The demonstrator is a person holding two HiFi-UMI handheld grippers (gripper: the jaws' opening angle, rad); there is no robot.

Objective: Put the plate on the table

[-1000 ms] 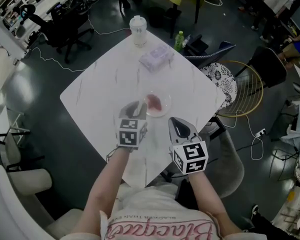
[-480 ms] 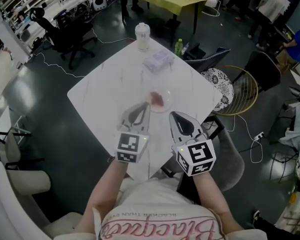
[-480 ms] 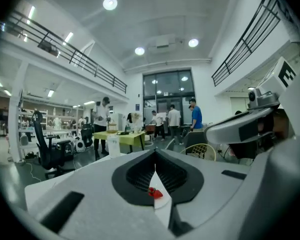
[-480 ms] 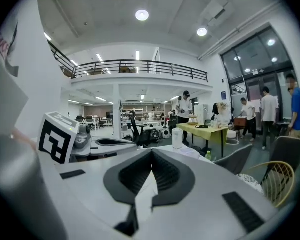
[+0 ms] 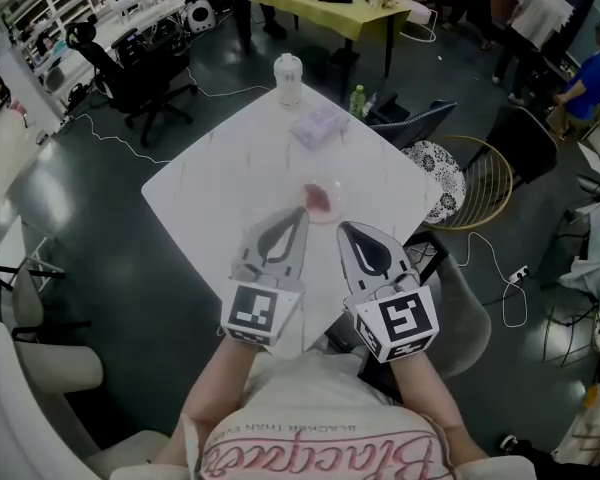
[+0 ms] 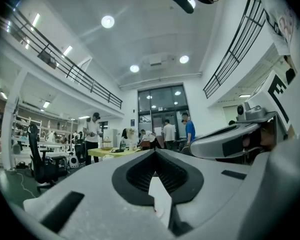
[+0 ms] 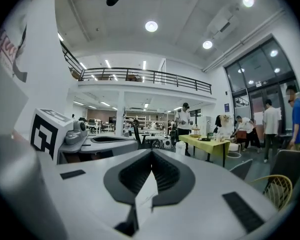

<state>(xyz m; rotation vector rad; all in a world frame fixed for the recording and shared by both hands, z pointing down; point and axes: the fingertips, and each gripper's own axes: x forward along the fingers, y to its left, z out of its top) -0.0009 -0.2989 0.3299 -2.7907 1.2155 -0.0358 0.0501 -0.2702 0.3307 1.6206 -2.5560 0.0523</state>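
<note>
A small clear plate (image 5: 323, 202) with something pink-red on it rests on the white square table (image 5: 230, 178), near the corner closest to me. My left gripper (image 5: 300, 212) is held above the table, its tip just left of the plate in the head view, shut and empty. My right gripper (image 5: 344, 228) hovers beside it, just nearer than the plate, also shut with nothing in it. The left gripper view shows only its closed jaws (image 6: 154, 151) and the hall beyond. The right gripper view likewise shows its closed jaws (image 7: 151, 151) and no plate.
A white jar (image 5: 288, 76) stands at the table's far corner, with a pale wrapped packet (image 5: 318, 124) nearer. To the right stand a patterned seat (image 5: 442, 180), a wire chair (image 5: 492, 180) and a green bottle (image 5: 358, 99). A black office chair (image 5: 140, 63) stands far left.
Both grippers have drawn back from the plate toward me and risen closer to the head camera. The plate has stayed in place on the table.
</note>
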